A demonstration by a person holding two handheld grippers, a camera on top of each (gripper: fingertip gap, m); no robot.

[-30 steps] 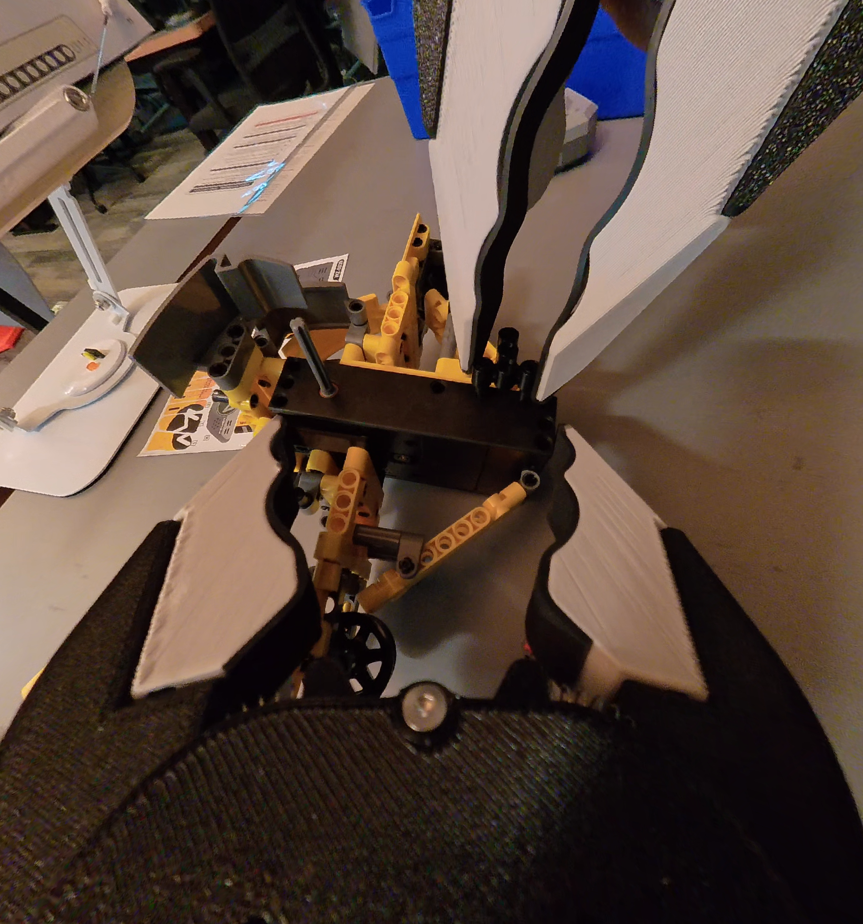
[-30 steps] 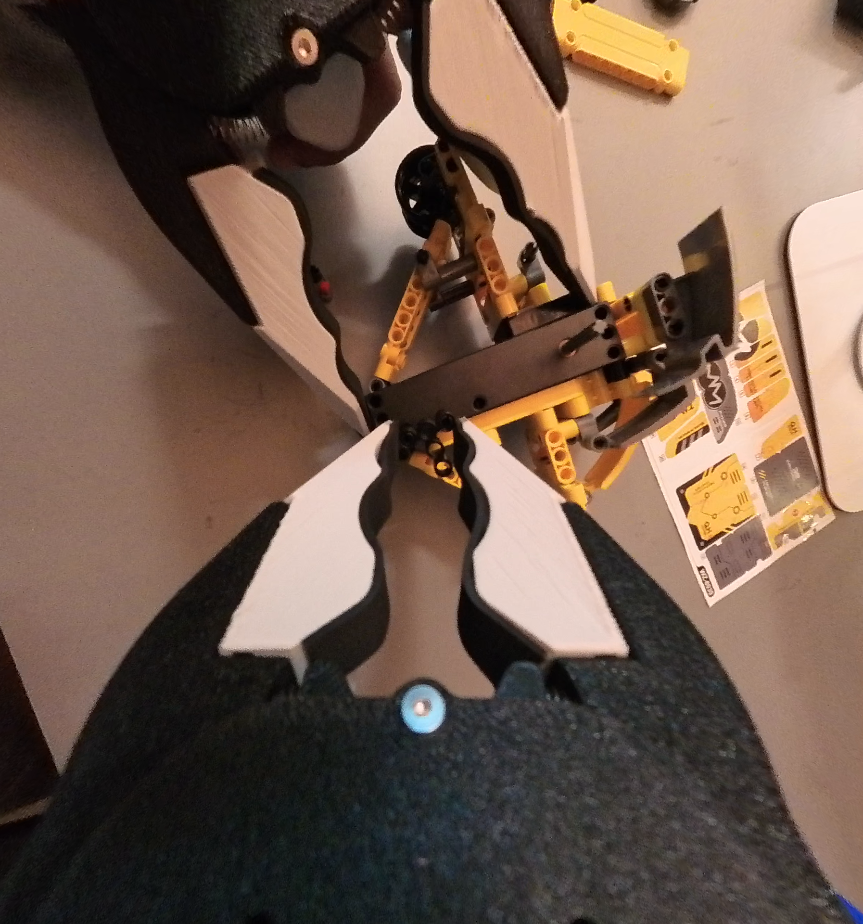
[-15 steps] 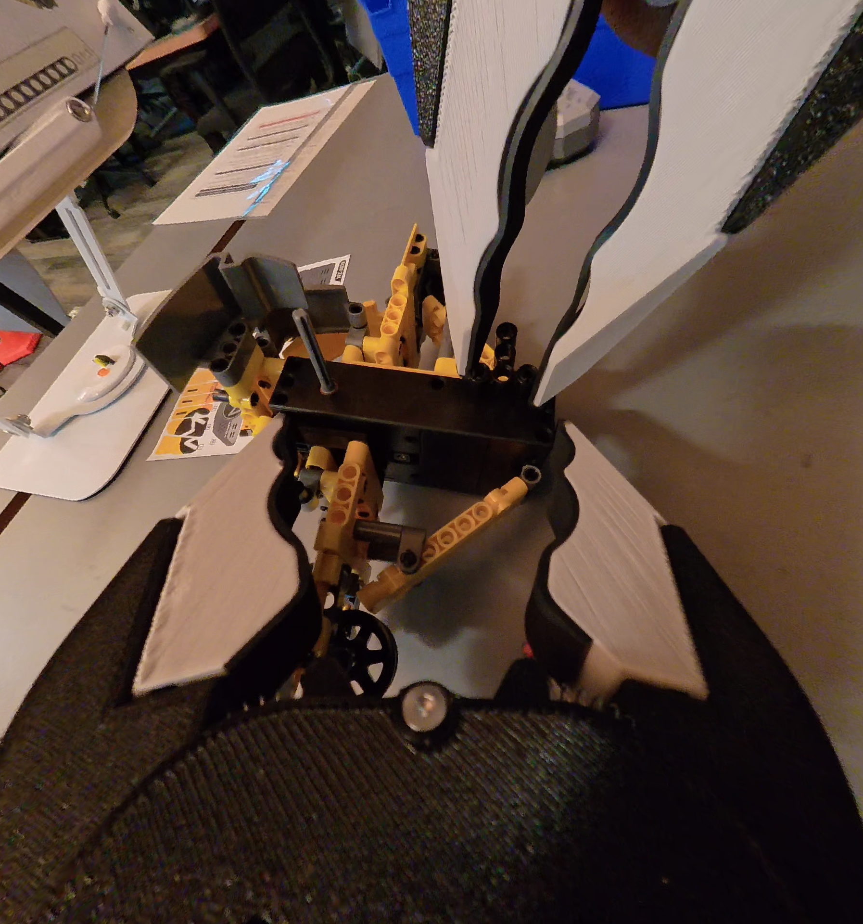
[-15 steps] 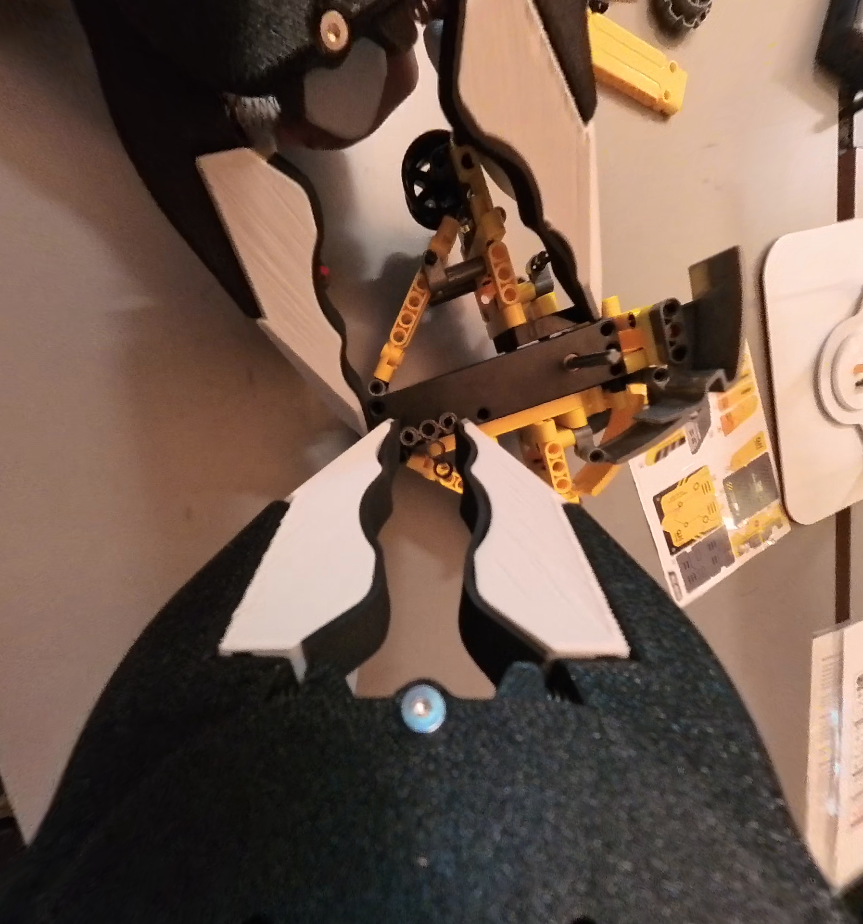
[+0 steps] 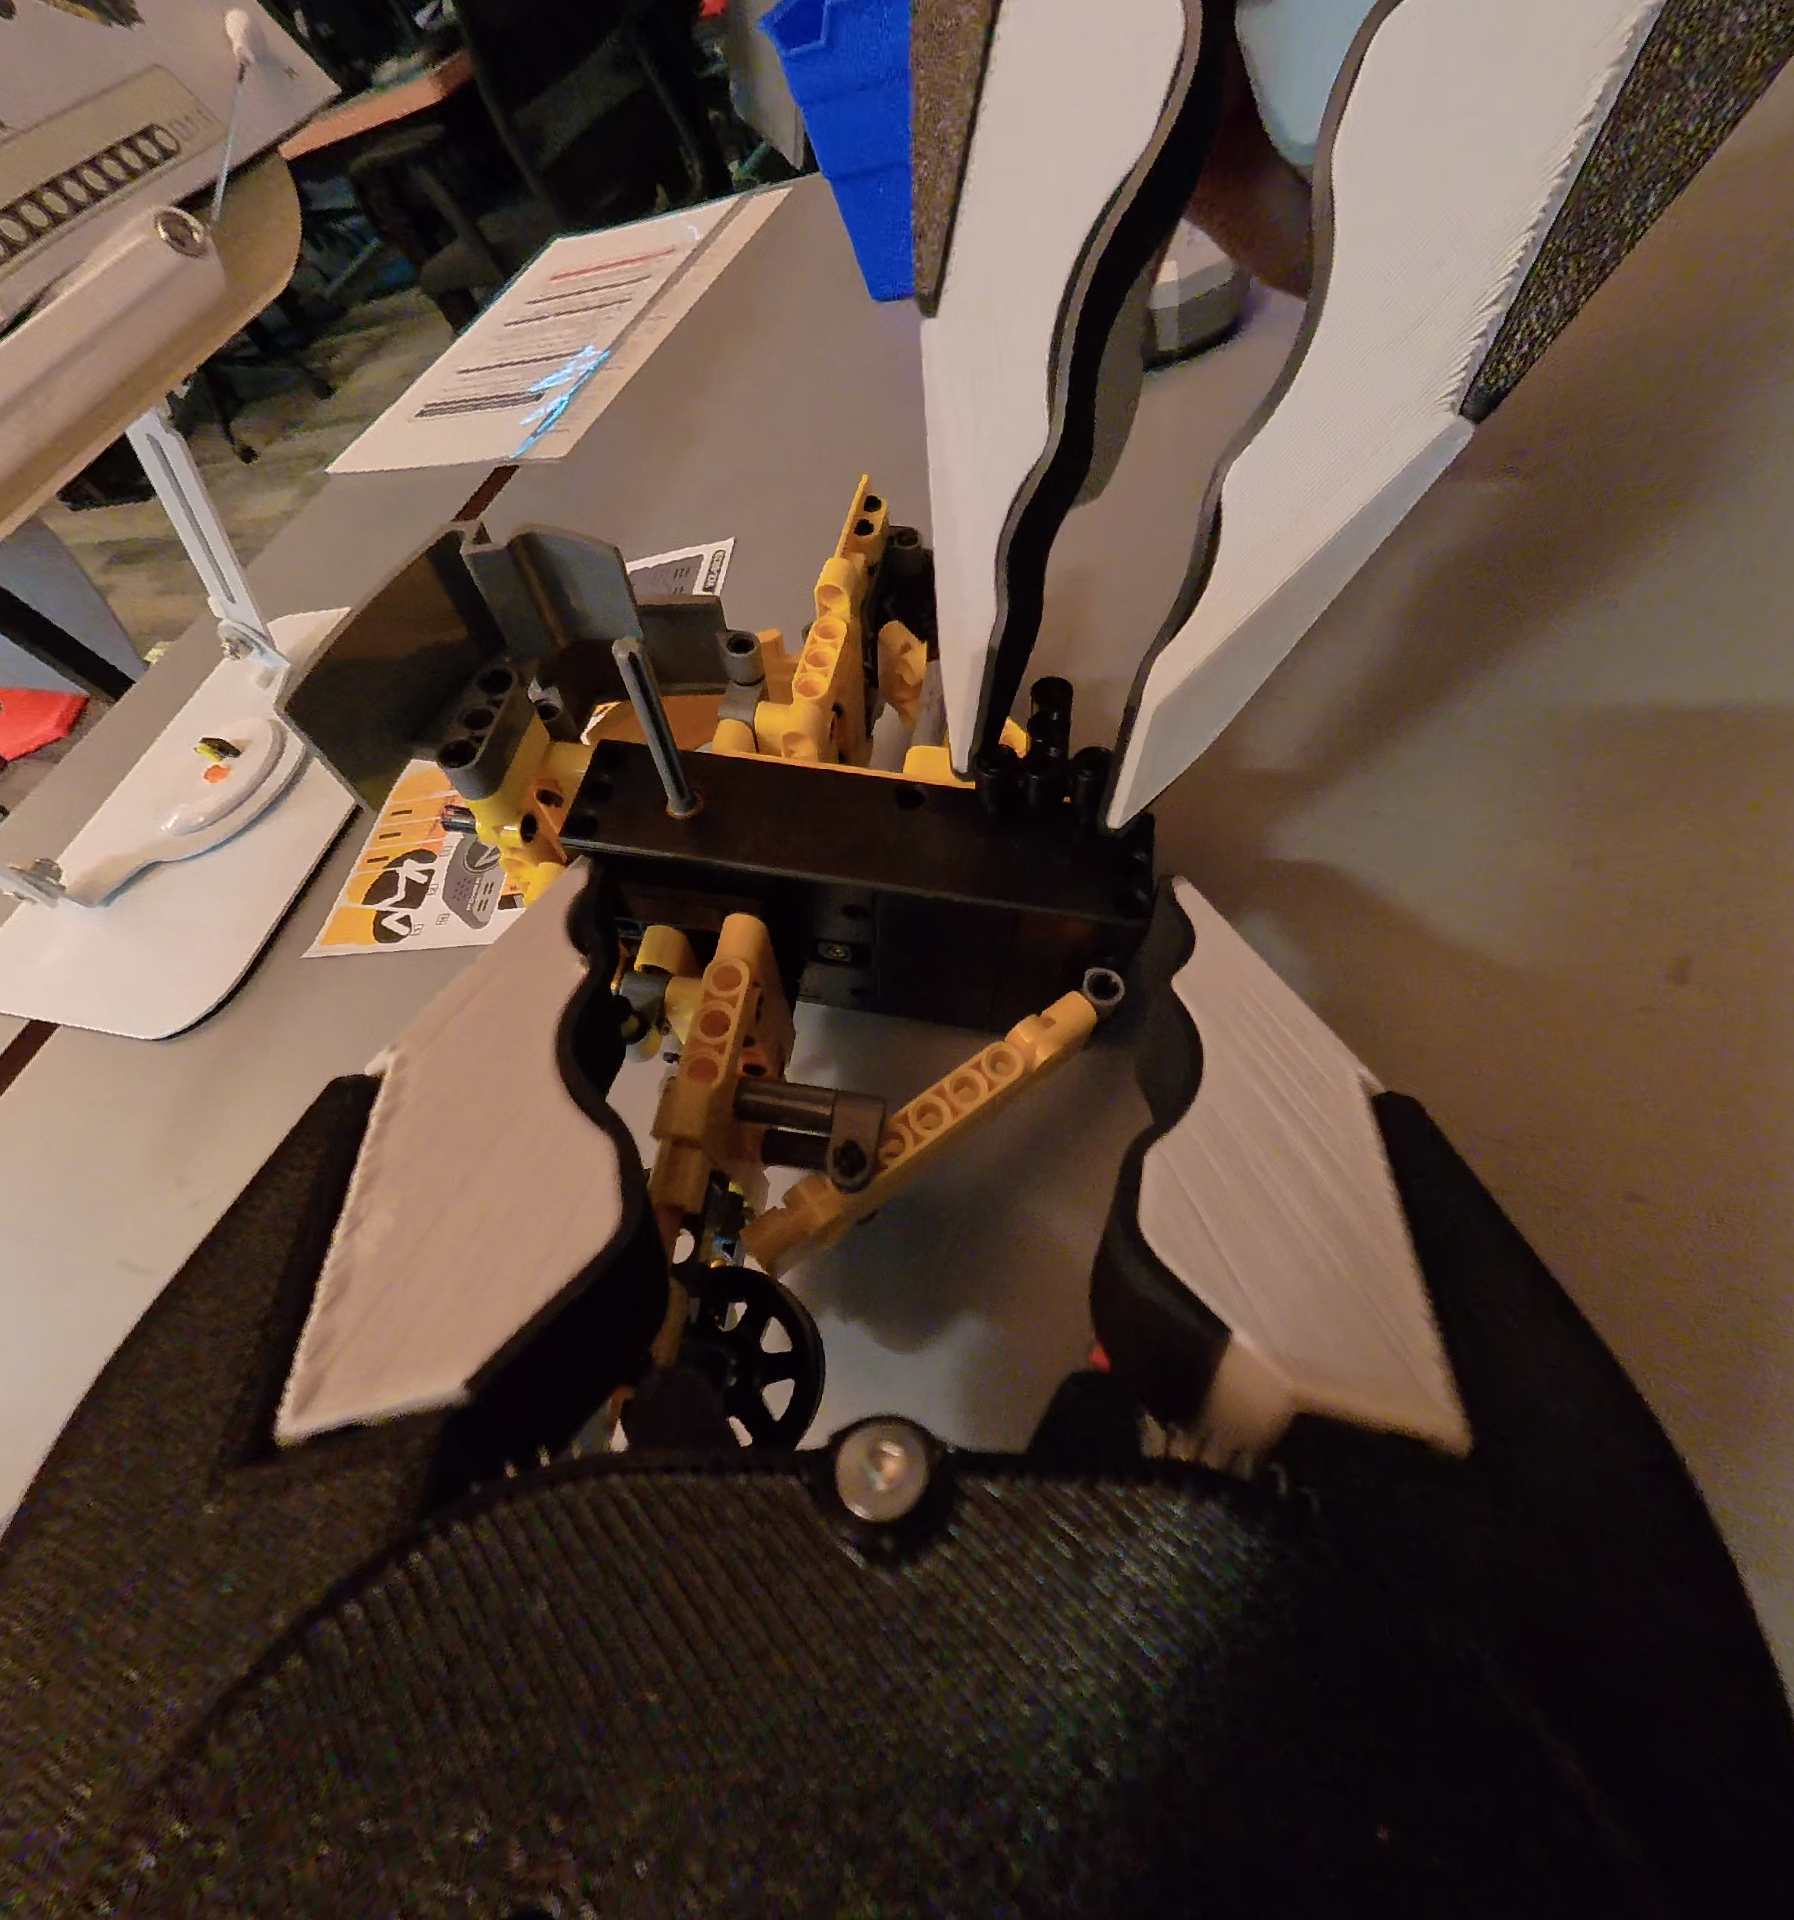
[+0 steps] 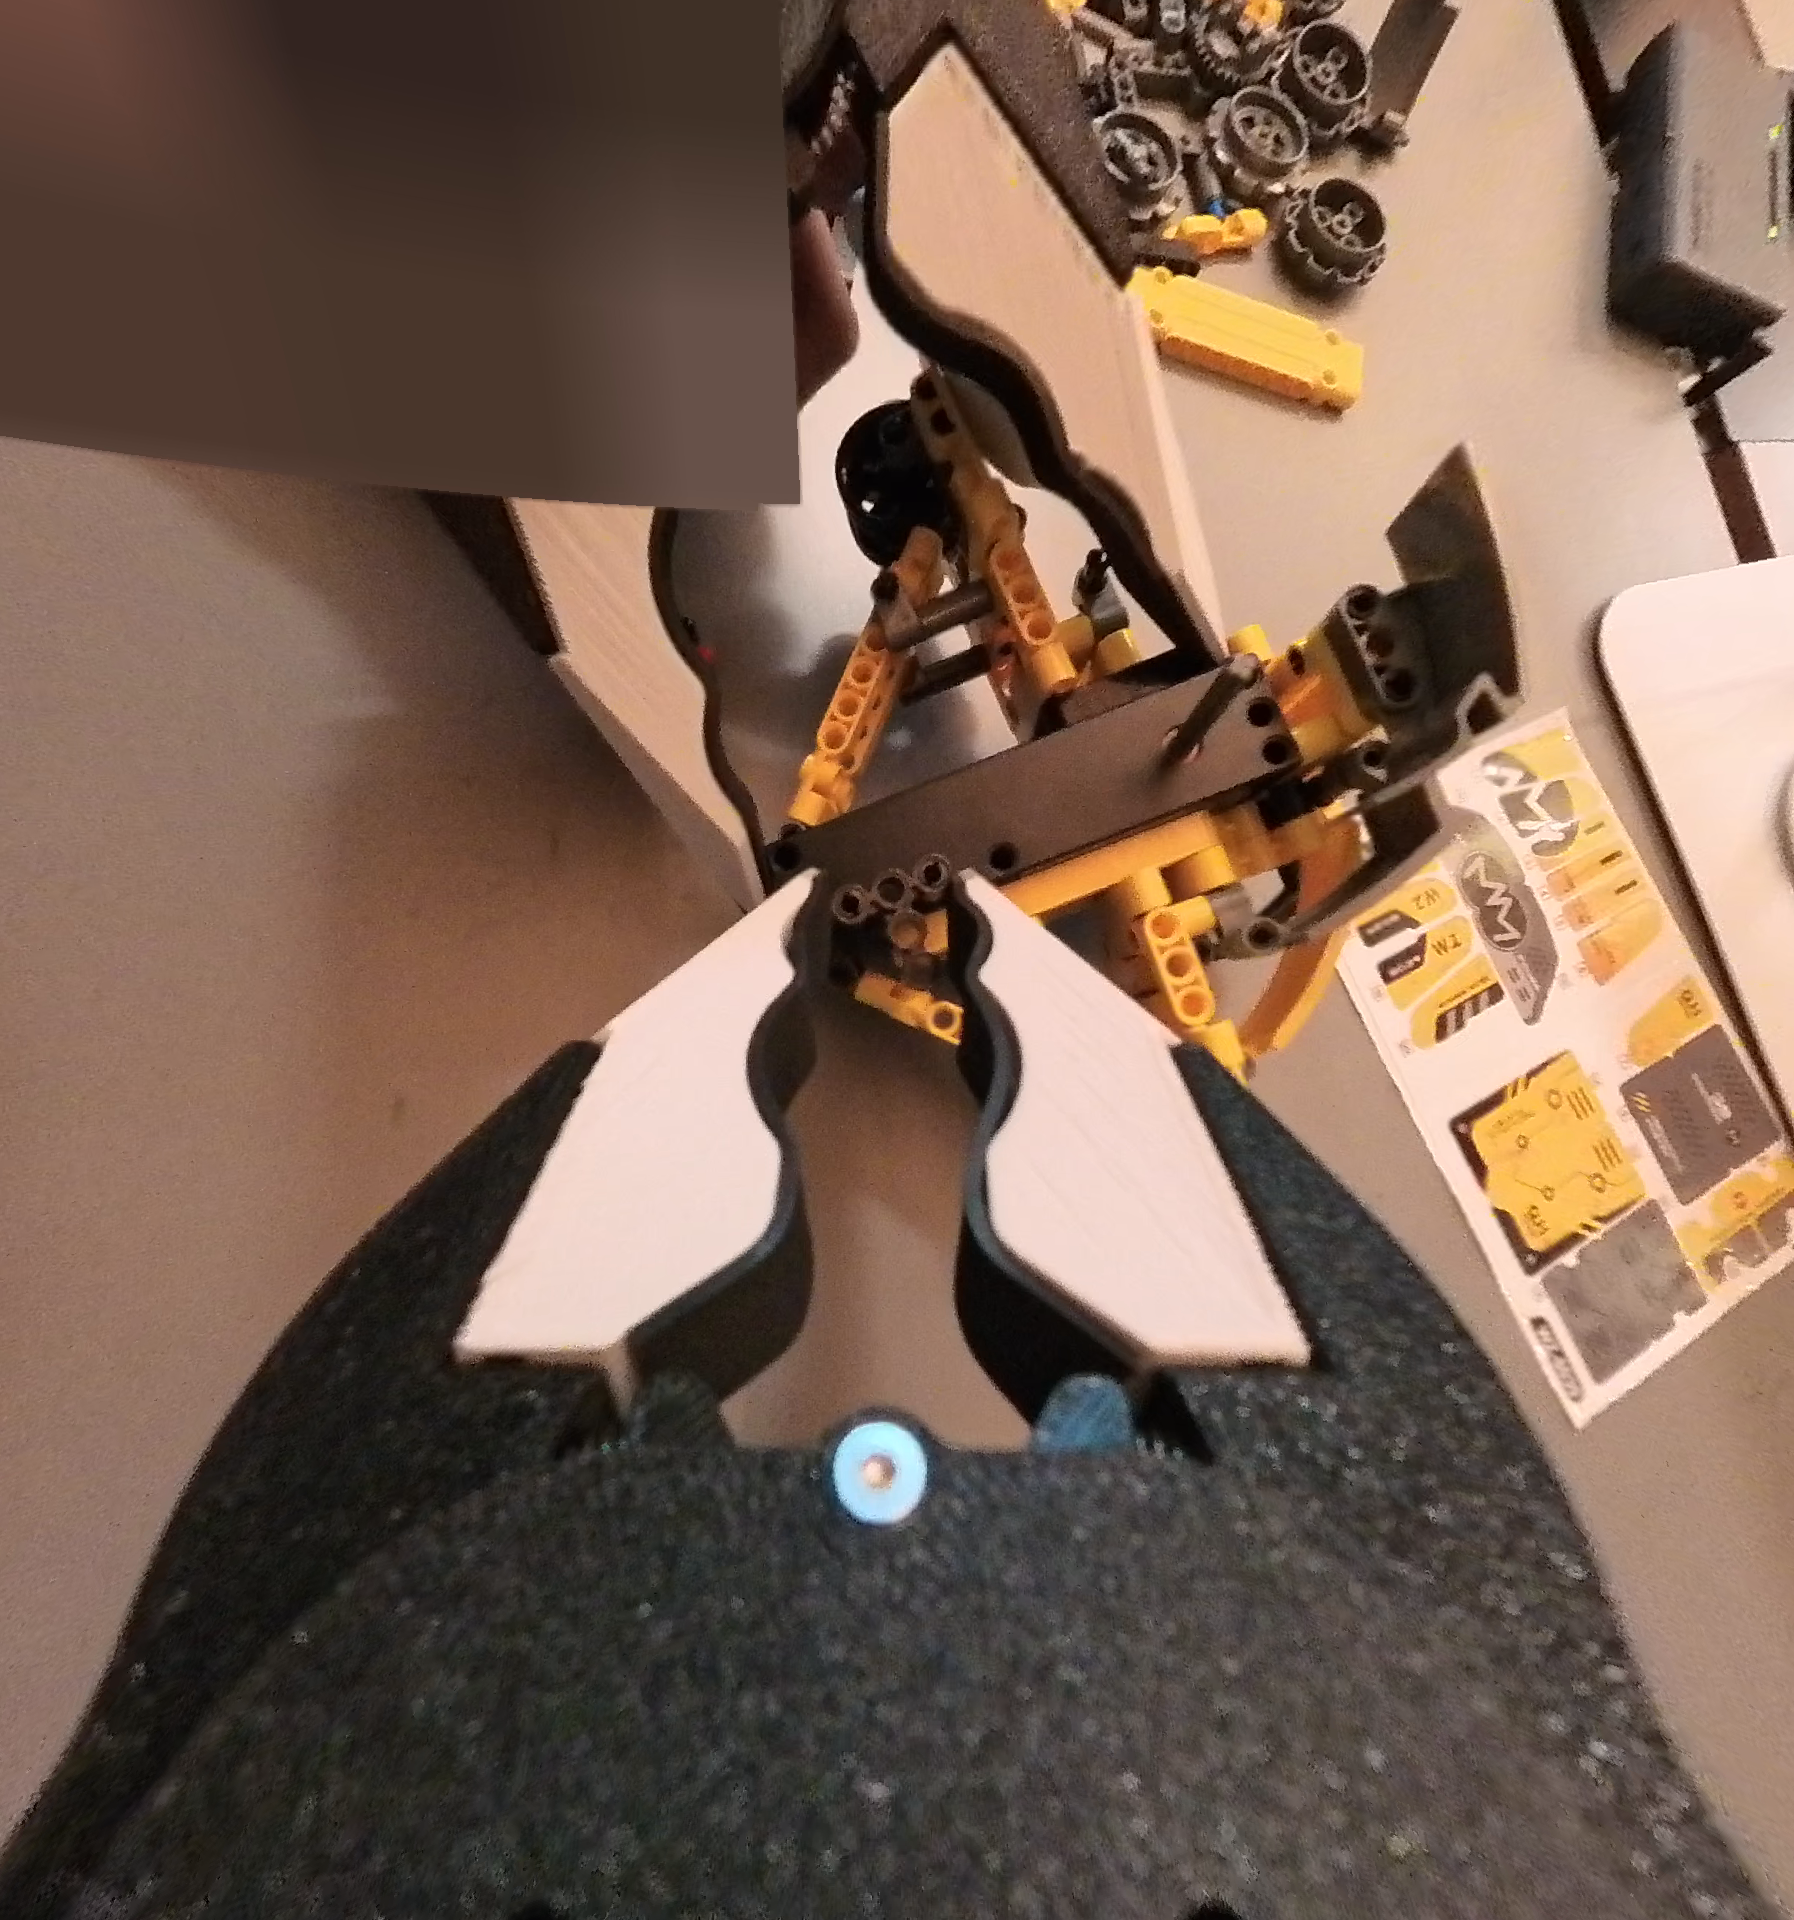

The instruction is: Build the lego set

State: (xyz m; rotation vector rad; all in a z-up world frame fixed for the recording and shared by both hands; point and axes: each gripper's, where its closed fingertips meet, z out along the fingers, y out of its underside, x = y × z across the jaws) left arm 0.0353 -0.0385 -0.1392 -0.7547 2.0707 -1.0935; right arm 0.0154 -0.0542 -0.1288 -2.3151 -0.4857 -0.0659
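A yellow and black toy-brick model with a grey scoop and a black wheel is held over the grey table. My left gripper is shut on the model's long black block, one finger at each end. My right gripper comes in from the opposite side and is shut on a small black connector cluster at the block's edge. In the left wrist view the right gripper reaches down from above. In the right wrist view the left gripper spans the block.
A sticker sheet lies beside the model, next to a white lamp base. A yellow beam, a pile of grey wheels and gears and a black box lie farther off. A printed paper and a blue bin are at the far edge. Only a small space, under 4 cm, lies between the two pairs of fingers.
Both grippers keep their hold. The right wrist view has tilted and drawn back, bringing the far table with the wheels into view. The left wrist view has barely shifted.
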